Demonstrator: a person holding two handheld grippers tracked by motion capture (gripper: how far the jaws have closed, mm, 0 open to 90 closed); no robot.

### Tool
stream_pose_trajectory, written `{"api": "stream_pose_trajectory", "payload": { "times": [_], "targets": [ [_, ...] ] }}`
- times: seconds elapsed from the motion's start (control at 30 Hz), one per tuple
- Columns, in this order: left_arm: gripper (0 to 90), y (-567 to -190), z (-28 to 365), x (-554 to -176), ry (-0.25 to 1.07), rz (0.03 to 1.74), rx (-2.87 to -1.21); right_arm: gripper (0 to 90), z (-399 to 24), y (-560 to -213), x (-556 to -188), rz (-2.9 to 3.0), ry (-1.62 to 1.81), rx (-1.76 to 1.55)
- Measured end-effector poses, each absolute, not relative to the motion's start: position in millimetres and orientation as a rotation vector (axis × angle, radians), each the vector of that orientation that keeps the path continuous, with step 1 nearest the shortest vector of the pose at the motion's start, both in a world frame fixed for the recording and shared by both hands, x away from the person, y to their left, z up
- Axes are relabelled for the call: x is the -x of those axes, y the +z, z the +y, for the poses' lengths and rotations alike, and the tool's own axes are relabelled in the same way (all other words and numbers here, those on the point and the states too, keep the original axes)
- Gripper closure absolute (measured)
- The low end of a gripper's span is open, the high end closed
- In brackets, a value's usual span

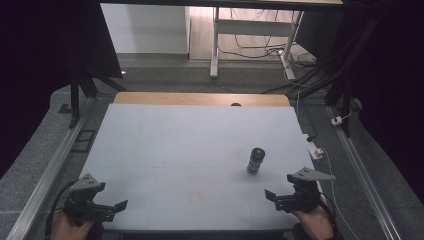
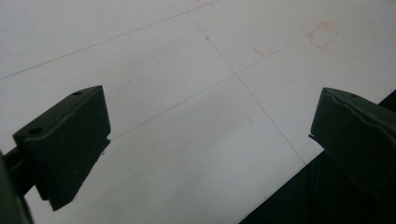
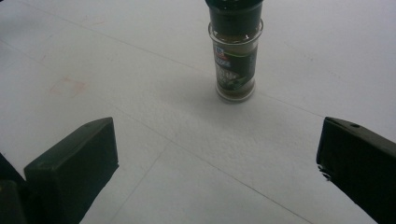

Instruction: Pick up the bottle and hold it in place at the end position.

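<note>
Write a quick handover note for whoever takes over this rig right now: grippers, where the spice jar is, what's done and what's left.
Left gripper: open, holding nothing, at the near left corner of the table.
Right gripper: open, holding nothing, near right edge, jaws facing the spice jar.
Spice jar: upright on the table, cap on, just ahead of the right gripper, untouched.
Done: nothing gripped yet.
Left: probably bring the right gripper forward around the jar and close.

Pale grey-white rectangular tabletop (image 1: 190, 140) with thin seam lines, faint red pencil marks (image 2: 322, 35). Light wooden strip (image 1: 200, 98) along far edge. White metal desk frame (image 1: 216, 45) beyond, tangled black cables (image 1: 260, 50) on floor.
</note>
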State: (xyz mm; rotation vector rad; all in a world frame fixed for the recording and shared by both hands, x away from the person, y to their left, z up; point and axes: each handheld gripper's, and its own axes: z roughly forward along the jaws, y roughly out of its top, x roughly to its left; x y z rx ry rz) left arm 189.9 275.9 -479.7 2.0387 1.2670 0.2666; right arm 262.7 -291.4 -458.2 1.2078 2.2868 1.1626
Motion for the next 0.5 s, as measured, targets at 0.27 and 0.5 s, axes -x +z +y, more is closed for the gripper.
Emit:
{"api": "stream_pose_trajectory", "payload": {
  "times": [0.27,0.5],
  "targets": [
    [0.0,-480,276,-190,0.257,1.268,-2.037,0.0,-288,-462,-273,2.336,1.187,-1.175],
    [0.0,-480,277,-191,0.243,1.264,-2.038,0.0,-283,-465,-282,2.341,1.197,-1.156]
  ]
}}
